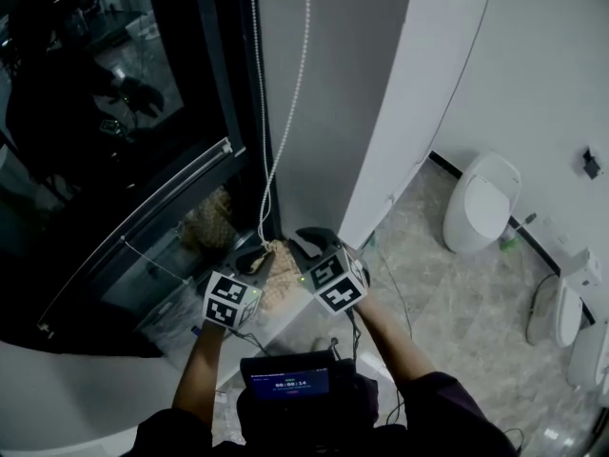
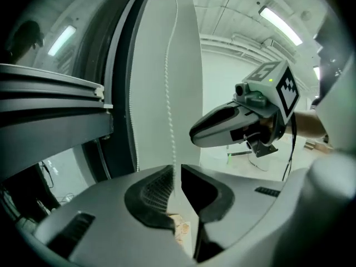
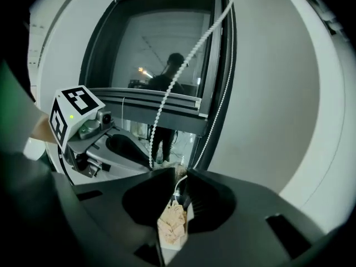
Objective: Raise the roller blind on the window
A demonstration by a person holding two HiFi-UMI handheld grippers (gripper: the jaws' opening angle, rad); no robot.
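The big window [image 1: 114, 112] is dark, with a black frame, and its glass shows the dim shape of a person. Next to it stands a plain white wall [image 1: 333, 84]. The floor [image 1: 457, 303] is pale grey stone with swirly marks. A white toilet [image 1: 482, 203] sits by the far wall, and a second toilet [image 1: 557, 307] stands near it. Long bright lights [image 2: 281, 25] glow on the ceiling.
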